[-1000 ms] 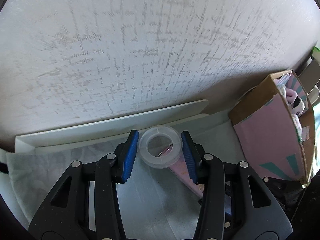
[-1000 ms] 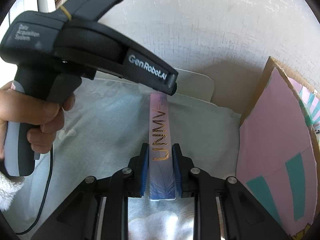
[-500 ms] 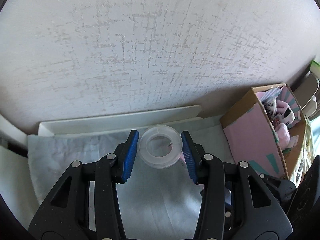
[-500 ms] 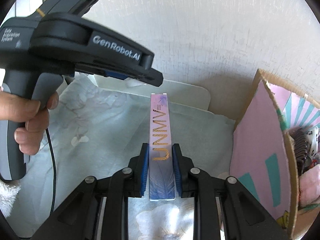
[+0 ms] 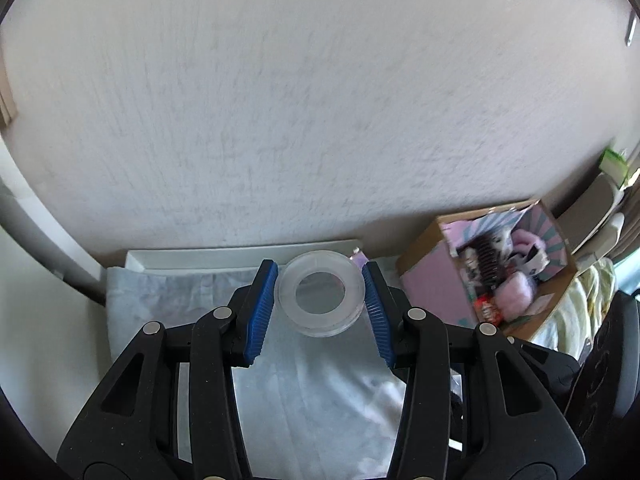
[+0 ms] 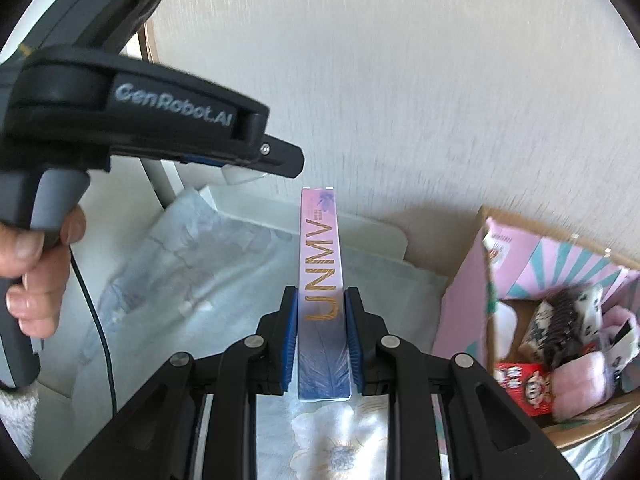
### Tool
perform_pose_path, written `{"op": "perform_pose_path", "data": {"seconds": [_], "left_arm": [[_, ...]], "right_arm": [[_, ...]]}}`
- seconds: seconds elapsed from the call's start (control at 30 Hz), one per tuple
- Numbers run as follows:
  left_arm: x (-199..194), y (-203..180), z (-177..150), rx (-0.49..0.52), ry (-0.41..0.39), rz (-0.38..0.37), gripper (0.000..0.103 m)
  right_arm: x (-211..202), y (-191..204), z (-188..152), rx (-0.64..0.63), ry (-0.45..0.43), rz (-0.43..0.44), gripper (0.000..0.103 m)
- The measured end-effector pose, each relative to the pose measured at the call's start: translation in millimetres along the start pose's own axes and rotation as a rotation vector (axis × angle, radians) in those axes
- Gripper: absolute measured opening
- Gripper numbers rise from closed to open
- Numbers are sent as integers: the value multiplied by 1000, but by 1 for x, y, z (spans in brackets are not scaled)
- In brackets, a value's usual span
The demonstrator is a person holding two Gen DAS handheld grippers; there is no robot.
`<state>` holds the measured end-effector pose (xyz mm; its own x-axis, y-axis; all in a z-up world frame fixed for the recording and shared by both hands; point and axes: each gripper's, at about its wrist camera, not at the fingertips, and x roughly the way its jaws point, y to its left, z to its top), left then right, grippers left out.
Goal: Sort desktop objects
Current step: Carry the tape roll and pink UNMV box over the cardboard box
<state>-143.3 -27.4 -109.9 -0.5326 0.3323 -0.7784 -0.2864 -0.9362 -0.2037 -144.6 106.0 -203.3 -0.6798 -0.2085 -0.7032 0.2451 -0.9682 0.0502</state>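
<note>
Pale cloth (image 5: 320,380) covers the desk; beside the box (image 6: 532,280), left gripper (image 5: 319,280) clamps a tape roll (image 5: 319,294), right gripper (image 6: 321,312) a carton (image 6: 322,280).

Pale textured wall (image 5: 320,100) across the far side, lit by soft daylight. Below it, a white ledge or board (image 5: 240,258) against the wall's foot. Nearer, a light, creased cloth (image 6: 168,280) with a flower print spread over the surface. At far left, possibly a wooden frame edge (image 5: 6,100), blurred.
</note>
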Motion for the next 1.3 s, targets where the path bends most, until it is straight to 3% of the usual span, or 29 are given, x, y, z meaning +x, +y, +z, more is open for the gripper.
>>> {"op": "perform_pose_path", "data": {"seconds": [0.4, 0.6, 0.9, 1.3], "left_arm": [[-25, -59, 31, 45, -35, -42, 41], [-14, -111, 44, 92, -41, -80, 41], [21, -185, 48, 147, -11, -133, 41], [79, -246, 33, 185, 58, -98, 41]], "right_arm": [[-65, -43, 33, 53, -60, -52, 21], [-90, -79, 36, 84, -80, -94, 21], [-116, -147, 24, 135, -59, -160, 21], [-119, -226, -10, 189, 14, -183, 21]]}}
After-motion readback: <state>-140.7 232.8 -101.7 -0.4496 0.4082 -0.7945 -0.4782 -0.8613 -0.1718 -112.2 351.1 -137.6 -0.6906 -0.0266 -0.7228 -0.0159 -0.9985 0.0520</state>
